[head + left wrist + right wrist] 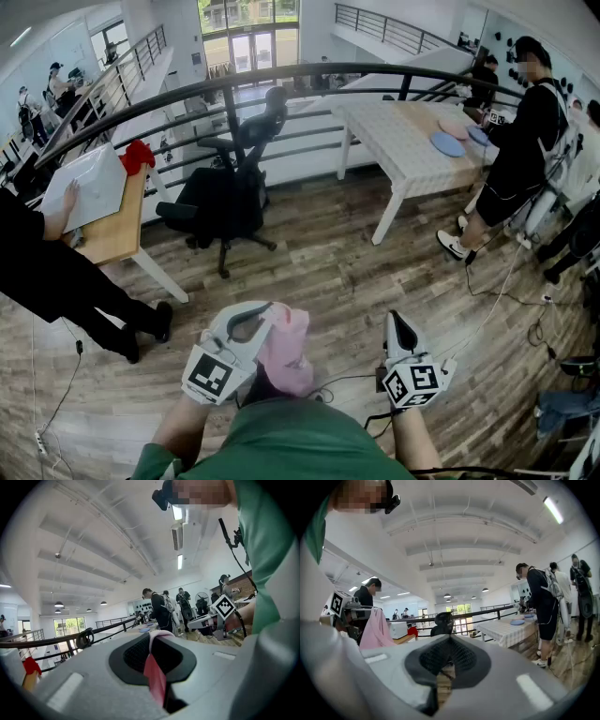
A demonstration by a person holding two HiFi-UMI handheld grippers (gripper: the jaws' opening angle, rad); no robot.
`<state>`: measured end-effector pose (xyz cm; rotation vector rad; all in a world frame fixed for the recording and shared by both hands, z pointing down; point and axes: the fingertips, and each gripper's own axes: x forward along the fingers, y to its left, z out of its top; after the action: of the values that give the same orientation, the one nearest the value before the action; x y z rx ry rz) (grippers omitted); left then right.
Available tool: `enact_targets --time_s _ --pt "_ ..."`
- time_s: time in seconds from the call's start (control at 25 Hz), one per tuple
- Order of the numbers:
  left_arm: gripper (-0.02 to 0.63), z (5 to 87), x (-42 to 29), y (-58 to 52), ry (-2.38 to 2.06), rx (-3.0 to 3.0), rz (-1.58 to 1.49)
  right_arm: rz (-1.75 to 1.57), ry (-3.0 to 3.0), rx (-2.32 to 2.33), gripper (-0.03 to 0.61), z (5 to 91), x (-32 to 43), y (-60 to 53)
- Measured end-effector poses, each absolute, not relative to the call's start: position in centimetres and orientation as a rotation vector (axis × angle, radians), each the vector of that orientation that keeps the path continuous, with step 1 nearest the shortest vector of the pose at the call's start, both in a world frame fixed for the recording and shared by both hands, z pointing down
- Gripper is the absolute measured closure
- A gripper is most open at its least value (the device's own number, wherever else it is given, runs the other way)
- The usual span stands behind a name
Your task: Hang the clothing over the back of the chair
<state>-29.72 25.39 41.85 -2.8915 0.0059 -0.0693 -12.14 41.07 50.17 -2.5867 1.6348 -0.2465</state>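
Plainly, the pink clothing (287, 349) has not reached the chair; it hangs bunched from the left claw (266, 315), close in front of the person's chest. The left gripper view shows that claw's jaws pinched together on a fold of the fabric, which droops below them. The right claw (400, 325) is held just beside it at about the same height; its jaws meet at the tips and nothing sits between them.

The black office chair (230, 187) stands well apart from both claws, straight ahead across the wooden floor and slightly to the left, against the curved railing (309, 70); its back (272, 108) rises upright at the far side. The left claw, which carries the garment, is on the nearer side. The coming move therefore looks like a carry forward, then a lift over the top of the chair back; the idle right claw could spread the cloth.
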Motion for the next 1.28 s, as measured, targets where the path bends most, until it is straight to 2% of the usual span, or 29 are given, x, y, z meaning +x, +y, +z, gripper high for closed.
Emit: enact_targets --time_s 0.32,0.72,1.28 --pt "0.592 42.0 -29.7 26.2 0.084 -2.914 -0.072 -0.227 1.656 -2.579 0.575 50.2 -11.7 43.1" --pt "0.592 42.8 -28.2 21.7 0.127 -2.98 -0.125 -0.296 1.614 -2.596 0.575 51.3 -10.1 41.1" --pt "0.592 41.5 -24.8 6.0 0.029 -2.982 -0.059 -0.334 1.552 -2.646 0.575 49.8 -7.1 25.9"
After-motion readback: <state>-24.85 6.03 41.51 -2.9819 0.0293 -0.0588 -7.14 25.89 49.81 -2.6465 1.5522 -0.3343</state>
